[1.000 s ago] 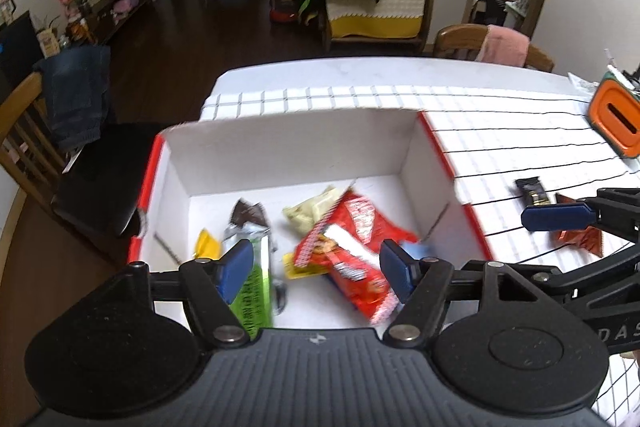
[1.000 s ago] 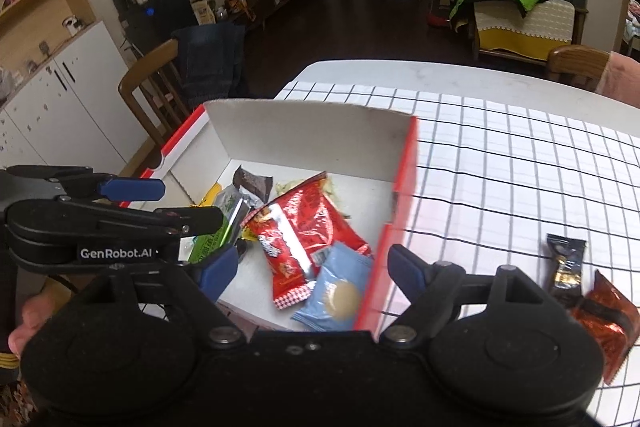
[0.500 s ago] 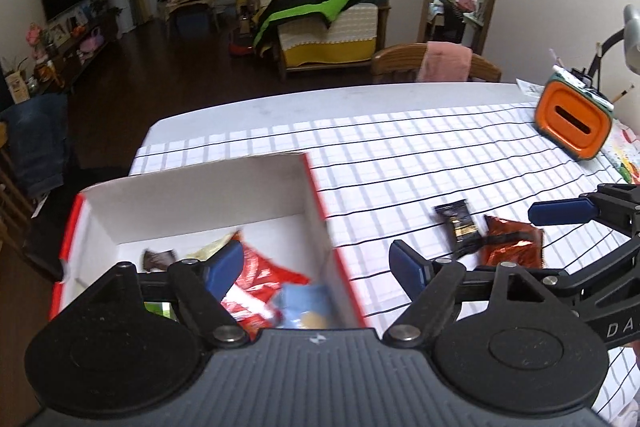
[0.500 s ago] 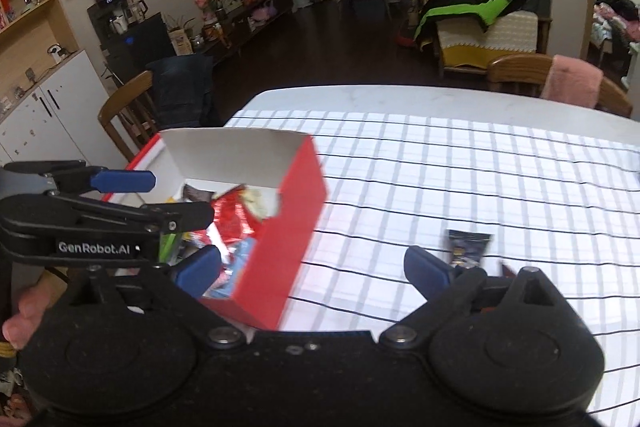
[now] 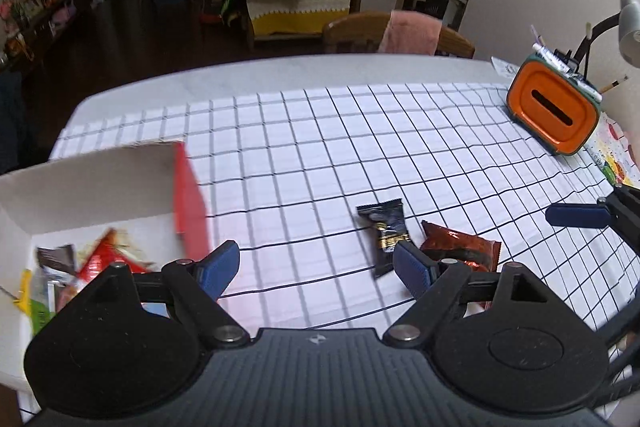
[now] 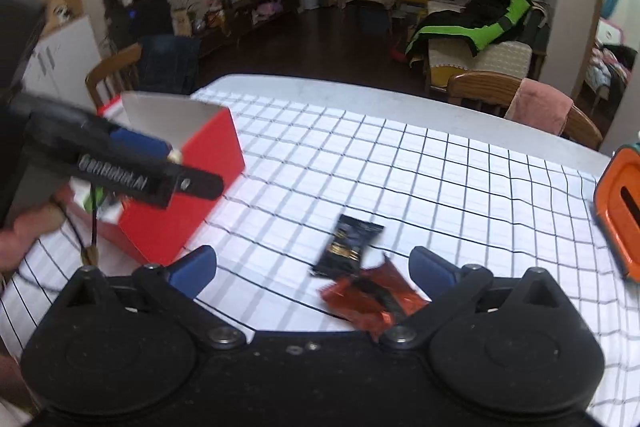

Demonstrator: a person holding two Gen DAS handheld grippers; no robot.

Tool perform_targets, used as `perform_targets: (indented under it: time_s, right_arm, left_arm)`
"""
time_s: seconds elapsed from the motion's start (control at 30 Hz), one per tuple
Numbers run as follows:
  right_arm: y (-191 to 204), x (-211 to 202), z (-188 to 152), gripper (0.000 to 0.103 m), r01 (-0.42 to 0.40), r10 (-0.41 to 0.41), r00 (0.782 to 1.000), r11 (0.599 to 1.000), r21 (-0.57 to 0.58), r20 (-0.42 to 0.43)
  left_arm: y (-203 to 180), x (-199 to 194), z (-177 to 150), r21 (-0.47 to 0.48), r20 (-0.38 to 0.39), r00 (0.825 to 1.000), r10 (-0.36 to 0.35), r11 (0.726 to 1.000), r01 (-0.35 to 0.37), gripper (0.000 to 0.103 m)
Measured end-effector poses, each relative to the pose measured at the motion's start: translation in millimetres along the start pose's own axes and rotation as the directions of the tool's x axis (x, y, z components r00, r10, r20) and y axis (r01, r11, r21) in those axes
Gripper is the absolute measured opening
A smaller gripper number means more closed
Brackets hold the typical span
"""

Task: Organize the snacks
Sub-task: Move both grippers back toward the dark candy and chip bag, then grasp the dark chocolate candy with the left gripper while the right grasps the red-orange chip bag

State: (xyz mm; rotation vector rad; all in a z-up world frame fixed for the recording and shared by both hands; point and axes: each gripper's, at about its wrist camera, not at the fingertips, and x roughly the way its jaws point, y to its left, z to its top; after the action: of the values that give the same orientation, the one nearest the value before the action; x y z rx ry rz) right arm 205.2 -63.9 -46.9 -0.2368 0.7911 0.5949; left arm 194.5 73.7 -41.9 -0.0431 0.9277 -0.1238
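Snacks [image 6: 349, 247] beside hand-held gripper [image 6: 120, 163] marked "GenRobot.AI"

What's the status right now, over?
Left hand-held gripper and right hand-held gripper: jaws opening, nothing between them. Black packet and red packet lie loose outside the red box. Path clear.

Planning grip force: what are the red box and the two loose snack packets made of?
Red box: apparently matte cardboard, with thin flat walls, white inside. Black packet and orange-red packet: glossy crinkled wrapper, likely plastic or foil film, showing creases and glints.
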Motion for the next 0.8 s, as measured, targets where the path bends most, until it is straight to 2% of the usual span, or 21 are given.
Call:
perform_targets:
  time_s: [0.27, 0.6, 0.8]
  right_arm:
    - [-24.6, 26.1, -22.8, 0.103, -0.023, 0.013, 0.997, 0.99, -0.136, -0.075]
    - [-51.1, 66.8, -38.4, 0.103, -0.057, 0.034, 0.988, 0.987, -0.15, -0.154]
    - [-60.2, 85.8, -39.1, 0.094, -0.097, 0.072, 0.979, 0.987, -0.126, -0.189]
  left_arm:
    - [-35.1, 57.9, 15.1, -0.002, -0.103, 0.994, 0.031, 1.0, -0.031, 0.084]
    - [-56.5, 120.6, 27.5, -0.021, -0.241, 0.969, 0.056, 0.998, -0.063, 0.084]
    - [-63.8, 148.8, 33.4, -0.027, -0.306, 0.95, 0.066, 0.997, -0.079, 0.084]
